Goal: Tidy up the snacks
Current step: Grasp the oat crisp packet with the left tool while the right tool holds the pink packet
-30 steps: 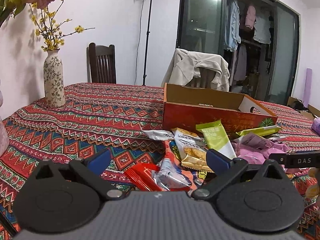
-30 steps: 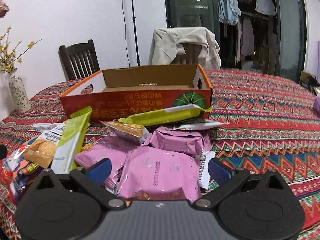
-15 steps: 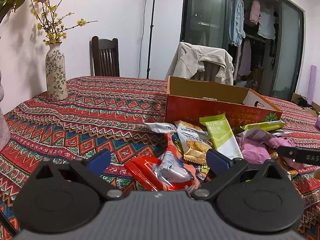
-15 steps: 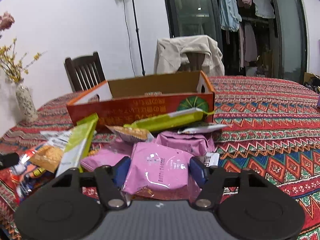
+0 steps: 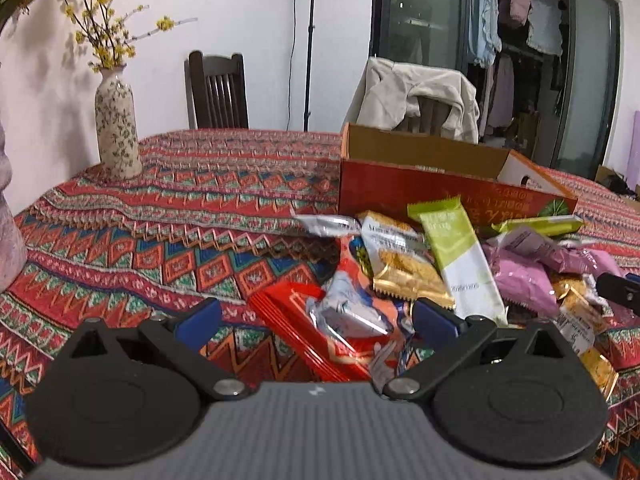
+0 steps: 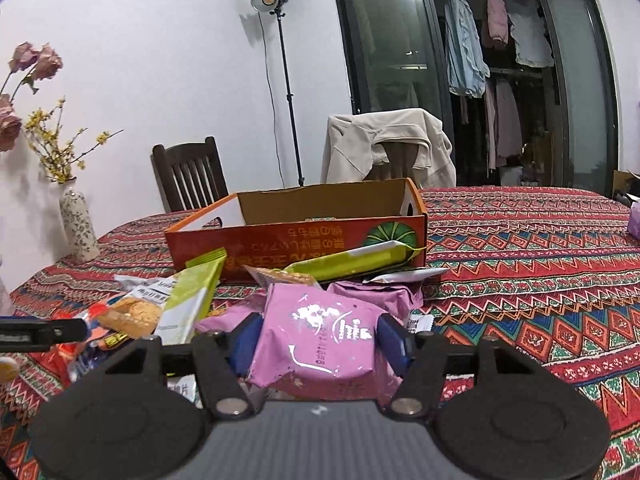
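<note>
My right gripper [image 6: 320, 342] is shut on a pink snack packet [image 6: 320, 312], its blue pads pressing both sides; the packet sits slightly raised over the pile. Behind it stands the open orange cardboard box [image 6: 296, 240]. My left gripper [image 5: 316, 318] is open, its fingers wide apart over a red packet [image 5: 288, 312] and a silver wrapper [image 5: 344, 316], touching neither. The pile also holds a green-and-white bar [image 5: 460, 248], a cookie packet [image 5: 400, 264] and more pink packets [image 5: 524, 280]. The box [image 5: 440, 196] lies beyond the pile.
A patterned red tablecloth [image 5: 180, 240] covers the table. A floral vase [image 5: 116, 136] stands at the far left edge. Two chairs, one draped with a beige jacket [image 6: 388, 140], stand behind the table. A lamp stand [image 6: 288, 100] is by the wall.
The right gripper's jaws came together on the pink packet and lifted it slightly, tilting upward. The left gripper tilted up a little and stayed open.
</note>
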The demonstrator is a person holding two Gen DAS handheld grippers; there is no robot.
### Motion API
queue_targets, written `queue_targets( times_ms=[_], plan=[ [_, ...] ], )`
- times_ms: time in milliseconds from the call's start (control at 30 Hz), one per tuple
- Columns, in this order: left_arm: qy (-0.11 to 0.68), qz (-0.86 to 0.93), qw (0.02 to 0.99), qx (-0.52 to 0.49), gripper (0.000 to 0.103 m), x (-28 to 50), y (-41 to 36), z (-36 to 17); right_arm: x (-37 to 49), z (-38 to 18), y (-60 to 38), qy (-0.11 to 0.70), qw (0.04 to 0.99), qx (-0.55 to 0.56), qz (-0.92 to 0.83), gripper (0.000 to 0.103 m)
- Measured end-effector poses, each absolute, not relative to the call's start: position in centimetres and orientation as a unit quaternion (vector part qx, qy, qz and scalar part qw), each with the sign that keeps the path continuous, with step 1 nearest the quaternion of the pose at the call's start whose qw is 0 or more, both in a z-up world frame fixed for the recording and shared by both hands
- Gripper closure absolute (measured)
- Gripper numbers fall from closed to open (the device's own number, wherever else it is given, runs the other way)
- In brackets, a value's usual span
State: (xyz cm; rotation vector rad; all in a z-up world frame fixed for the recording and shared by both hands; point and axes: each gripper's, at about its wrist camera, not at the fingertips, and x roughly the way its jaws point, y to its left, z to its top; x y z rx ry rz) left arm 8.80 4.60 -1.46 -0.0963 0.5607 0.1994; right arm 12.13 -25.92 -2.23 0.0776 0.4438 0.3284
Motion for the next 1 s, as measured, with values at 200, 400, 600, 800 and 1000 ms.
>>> queue_targets(
  times_ms=[200,400,600,800,1000],
  plan=[
    [0.286,0.095,0.953,-0.035,0.0,9.3,4.2,-1.9,11.5,-2.4,-25.8,0.219,0.96,0.036,0.168,0.041],
    [0.278,0.087,0.957,0.007,0.0,9.9,3.0,-1.5,11.0,-2.6,-25.7,0.221,0.96,0.037,0.168,0.041],
    [0.283,0.064,0.953,0.087,0.0,11.6,1.8,-1.0,10.7,-2.5,-25.8,0.221,0.961,0.038,0.164,0.041],
    [0.33,0.025,0.934,0.135,0.0,13.7,1.2,-2.9,10.7,-2.5,-25.7,0.223,0.961,0.039,0.16,0.04],
    [0.355,0.021,0.931,0.079,0.0,14.3,3.0,-4.1,10.8,-2.6,-25.9,0.225,0.961,0.039,0.157,0.04]
  ],
)
